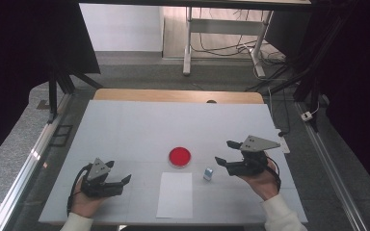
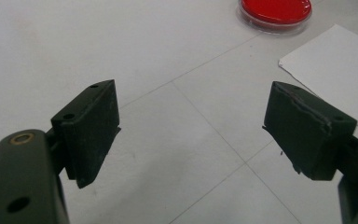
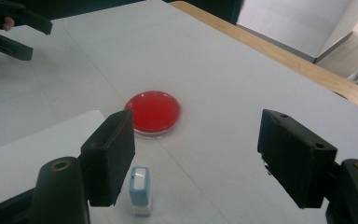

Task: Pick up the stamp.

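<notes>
The right gripper [image 3: 196,154] stood wide open; a small blue stamp [image 3: 140,190] sat upright beside its left jaw, a red dish [image 3: 154,112] beyond.

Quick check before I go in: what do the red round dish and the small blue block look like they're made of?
Red dish: looks like clear plastic, a glossy see-through rim around a matt red filling; could be glass. Small blue block: seemingly hard plastic, smooth pale blue shell with a white top panel, standing upright on the table.

red dish [image 2: 276,11] cut off by top edge, paper sheet [image 2: 340,70] cropped at right, small blue block [image 3: 140,190] partly behind a black jaw
</notes>
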`<state>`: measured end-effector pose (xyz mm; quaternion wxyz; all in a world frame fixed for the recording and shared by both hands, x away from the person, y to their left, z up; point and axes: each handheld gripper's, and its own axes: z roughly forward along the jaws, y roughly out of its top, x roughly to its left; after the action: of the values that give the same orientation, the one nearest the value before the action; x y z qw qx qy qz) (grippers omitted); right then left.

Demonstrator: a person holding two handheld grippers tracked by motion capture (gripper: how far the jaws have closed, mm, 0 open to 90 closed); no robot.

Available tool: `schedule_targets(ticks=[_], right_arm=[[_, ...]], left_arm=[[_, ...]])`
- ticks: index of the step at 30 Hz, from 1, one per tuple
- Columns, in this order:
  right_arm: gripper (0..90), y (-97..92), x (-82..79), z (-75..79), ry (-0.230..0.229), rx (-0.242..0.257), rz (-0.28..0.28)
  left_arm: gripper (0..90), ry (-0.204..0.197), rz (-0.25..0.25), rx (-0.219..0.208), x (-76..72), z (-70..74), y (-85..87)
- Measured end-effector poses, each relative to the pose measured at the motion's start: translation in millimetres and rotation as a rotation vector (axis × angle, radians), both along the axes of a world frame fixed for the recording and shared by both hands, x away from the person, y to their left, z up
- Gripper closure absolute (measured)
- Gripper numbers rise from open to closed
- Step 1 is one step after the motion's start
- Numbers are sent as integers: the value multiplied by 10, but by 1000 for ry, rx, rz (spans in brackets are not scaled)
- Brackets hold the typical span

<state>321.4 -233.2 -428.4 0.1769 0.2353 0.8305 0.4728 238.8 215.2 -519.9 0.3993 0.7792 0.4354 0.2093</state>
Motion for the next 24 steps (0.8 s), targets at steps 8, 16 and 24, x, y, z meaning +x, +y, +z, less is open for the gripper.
schedule_targets(ticks=[8,16,24], right_arm=[[274,154,-12,-68,25,-34,54],[282,198,-23,-182,57,-59,69],[289,245,-29,-268,79,-93,74]], left_arm=[[181,-2,4,9,-2,-6,-4],[181,2,10,18,0,-13,-13],[181,4,7,21,0,-22,-5]])
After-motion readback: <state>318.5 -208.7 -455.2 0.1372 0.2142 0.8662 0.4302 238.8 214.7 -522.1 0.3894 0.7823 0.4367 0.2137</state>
